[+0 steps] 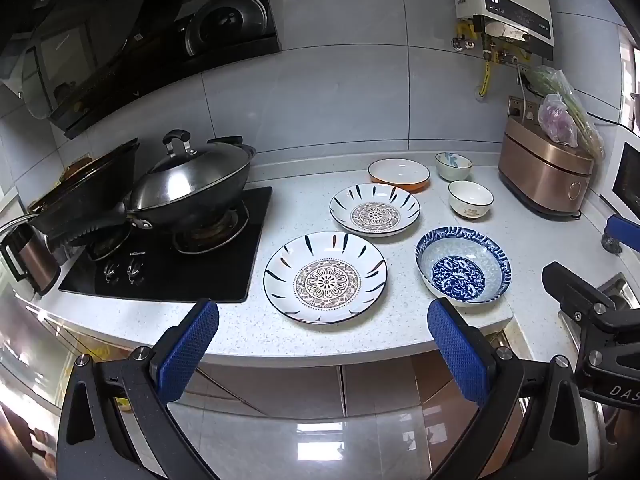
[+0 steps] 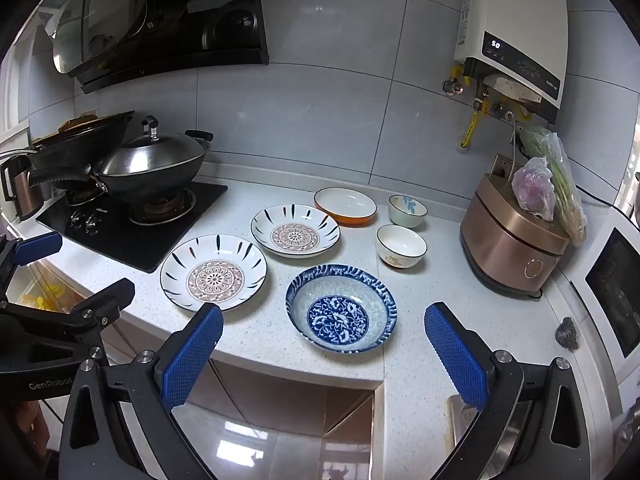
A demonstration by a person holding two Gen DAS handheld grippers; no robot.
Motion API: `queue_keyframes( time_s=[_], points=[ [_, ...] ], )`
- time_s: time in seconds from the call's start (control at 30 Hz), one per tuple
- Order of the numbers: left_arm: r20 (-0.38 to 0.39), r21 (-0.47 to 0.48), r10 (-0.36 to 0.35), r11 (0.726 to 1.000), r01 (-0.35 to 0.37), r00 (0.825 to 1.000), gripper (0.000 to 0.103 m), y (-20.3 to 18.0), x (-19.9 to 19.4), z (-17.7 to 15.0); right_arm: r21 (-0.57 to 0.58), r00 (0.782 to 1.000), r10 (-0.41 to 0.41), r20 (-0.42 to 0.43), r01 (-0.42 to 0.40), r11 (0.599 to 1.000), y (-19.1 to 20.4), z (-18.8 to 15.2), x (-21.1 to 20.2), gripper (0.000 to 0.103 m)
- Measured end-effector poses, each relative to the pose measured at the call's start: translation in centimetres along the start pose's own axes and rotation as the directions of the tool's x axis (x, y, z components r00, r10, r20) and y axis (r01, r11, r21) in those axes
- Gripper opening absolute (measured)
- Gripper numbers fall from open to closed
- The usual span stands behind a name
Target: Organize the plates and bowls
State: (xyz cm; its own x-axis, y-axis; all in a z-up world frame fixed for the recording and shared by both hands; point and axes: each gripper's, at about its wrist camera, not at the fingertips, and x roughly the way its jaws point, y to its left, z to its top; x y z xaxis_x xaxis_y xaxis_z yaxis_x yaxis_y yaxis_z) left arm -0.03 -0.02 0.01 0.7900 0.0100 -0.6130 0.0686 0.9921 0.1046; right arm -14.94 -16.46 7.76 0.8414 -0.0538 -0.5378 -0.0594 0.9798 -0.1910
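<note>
Both grippers, left [image 1: 322,334] and right [image 2: 323,334], gape empty off the counter [image 1: 240,328] edge; near plate [image 1: 325,278] and blue bowl [image 2: 341,307] sit lower centre, close to it.

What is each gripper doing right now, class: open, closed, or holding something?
Left gripper: open, holding nothing, short of the near patterned plate.
Right gripper: open, holding nothing, short of the blue bowl.

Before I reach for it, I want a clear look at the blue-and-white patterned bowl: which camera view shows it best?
The right wrist view: the blue-and-white patterned bowl sits near the centre, whole, between the open right hand-held gripper fingers. The left wrist view shows it whole too, but smaller and right of centre.
</note>
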Motion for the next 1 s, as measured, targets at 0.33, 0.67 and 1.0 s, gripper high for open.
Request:
queue_keyframes(
  time_s=[0.33, 0.67, 1.0],
  points=[
    [0.007, -0.010, 0.002, 1.000, -0.002, 1.000, 0.102, -0.21, -0.44, 0.49, 0.002, 1.000, 0.003, 0.000, -0.003, 1.000, -0.03, -0.06, -0.09, 0.103],
    [0.014, -0.017, 0.000, 1.000, 0.000, 1.000, 0.102, 0.25, -0.16, 0.39, 0.004, 1.000, 0.002, 0.000, -0.002, 1.000, 0.00, -0.07, -0.06, 0.103],
    [0.010, -0.014, -0.002, 1.000, 0.002, 1.000, 0.102, 0.35, 0.12, 0.22, 0.003, 1.000, 0.003, 0.000, -0.003, 1.000, -0.08, -0.05, 0.07, 0.103]
  ],
)
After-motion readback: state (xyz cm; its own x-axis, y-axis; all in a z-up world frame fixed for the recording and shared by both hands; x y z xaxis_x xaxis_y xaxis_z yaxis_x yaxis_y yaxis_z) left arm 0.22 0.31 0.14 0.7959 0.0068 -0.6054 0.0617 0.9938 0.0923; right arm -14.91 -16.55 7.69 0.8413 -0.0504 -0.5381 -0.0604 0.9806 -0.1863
